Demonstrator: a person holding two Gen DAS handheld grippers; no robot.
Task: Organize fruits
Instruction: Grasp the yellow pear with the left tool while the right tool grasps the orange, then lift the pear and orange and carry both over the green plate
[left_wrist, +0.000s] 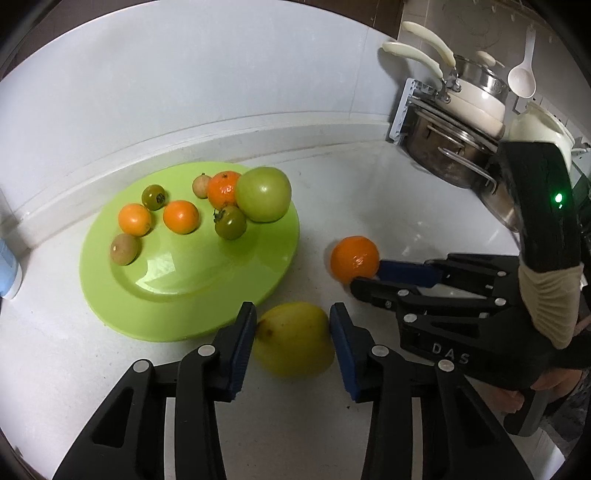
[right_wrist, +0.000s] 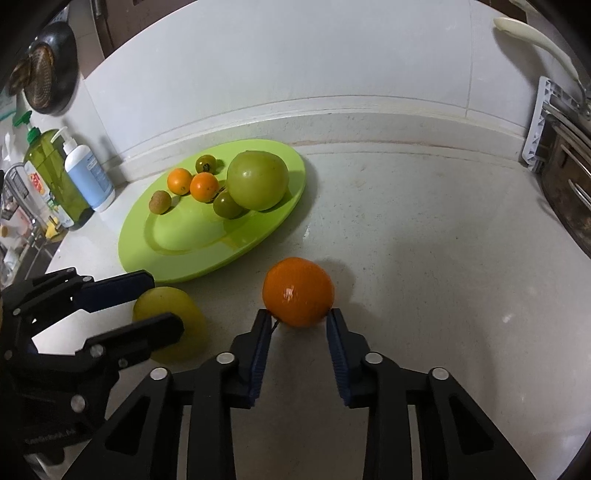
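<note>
Yellow fruit (left_wrist: 293, 339) on table (left_wrist: 406, 206), just off green plate (left_wrist: 184, 273) rim; left gripper (left_wrist: 293, 325) jaws bracket it, pads at both sides, grip unconfirmed. Orange (right_wrist: 298, 291) on table; right gripper (right_wrist: 297, 325) jaws open at its near edge. Other fruits on plate.

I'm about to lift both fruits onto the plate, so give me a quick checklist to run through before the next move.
1. Yellow fruit sits between the left gripper fingers: ok.
2. Left pads pressing it firmly: cannot tell.
3. Orange centred in the right gripper: not ok, only the fingertips reach its near side.
4. Free space on the green plate, near half: ok.
5. Grippers apart from each other: ok.
</note>
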